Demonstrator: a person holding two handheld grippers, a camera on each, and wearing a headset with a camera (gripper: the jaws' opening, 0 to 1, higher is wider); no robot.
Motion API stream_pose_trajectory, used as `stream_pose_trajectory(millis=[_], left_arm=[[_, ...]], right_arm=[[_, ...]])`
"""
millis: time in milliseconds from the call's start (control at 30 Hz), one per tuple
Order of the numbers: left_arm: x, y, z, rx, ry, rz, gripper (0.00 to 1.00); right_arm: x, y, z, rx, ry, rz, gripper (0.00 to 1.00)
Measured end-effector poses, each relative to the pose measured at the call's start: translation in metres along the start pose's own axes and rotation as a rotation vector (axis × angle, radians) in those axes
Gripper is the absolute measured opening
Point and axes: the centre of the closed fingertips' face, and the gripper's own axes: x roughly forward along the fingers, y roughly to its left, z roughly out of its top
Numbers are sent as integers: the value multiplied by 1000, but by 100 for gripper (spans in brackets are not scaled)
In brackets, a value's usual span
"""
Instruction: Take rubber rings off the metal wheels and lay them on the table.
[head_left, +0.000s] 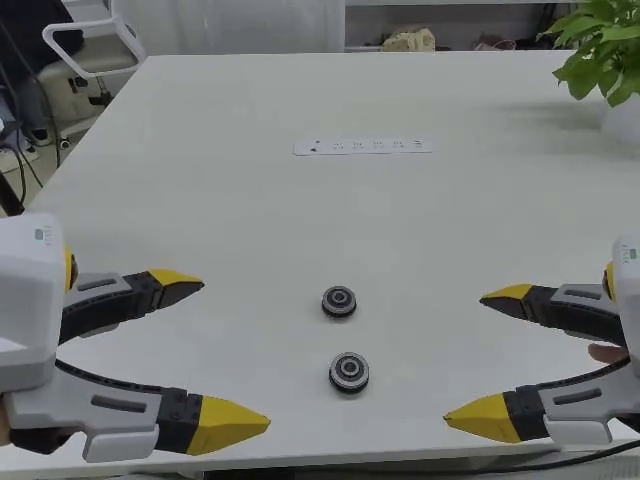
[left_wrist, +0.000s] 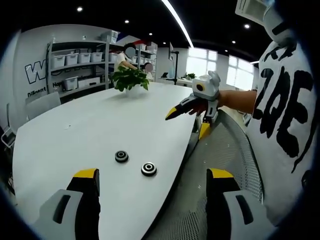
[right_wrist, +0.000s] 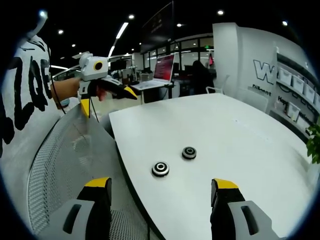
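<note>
Since nothing has been gripped yet, I have both tools parked at the near edge of the worktop (head_left: 300, 220), one on each flank of the work. The left hand-held gripper (head_left: 232, 355) has its jaws spread wide and carries nothing. The right hand-held gripper (head_left: 465, 358) mirrors it, equally wide and empty. I read that stance as a ready one: each points inward, so either can close in on a wheel while the other braces it.

Between them, close to the front edge, the near wheel (head_left: 349, 372) lies flat on its side, its dark rubber ring (head_left: 334, 373) apparently on the rim. Just beyond it, and apart from it, the far wheel (head_left: 339, 302) also lies flat and seems to be ringed too. Lying flat keeps them from rolling.

Further back a white strip (head_left: 363, 146) rests mid-worktop, well clear of the work, and a plant (head_left: 600, 45) stands at the far right corner.
</note>
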Motion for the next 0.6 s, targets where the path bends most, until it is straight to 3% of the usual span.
stream_pose_trajectory(millis=[600], left_arm=[[0, 0, 3, 19, 10, -11, 87]], right_arm=[[-3, -3, 2, -5, -2, -5, 81]])
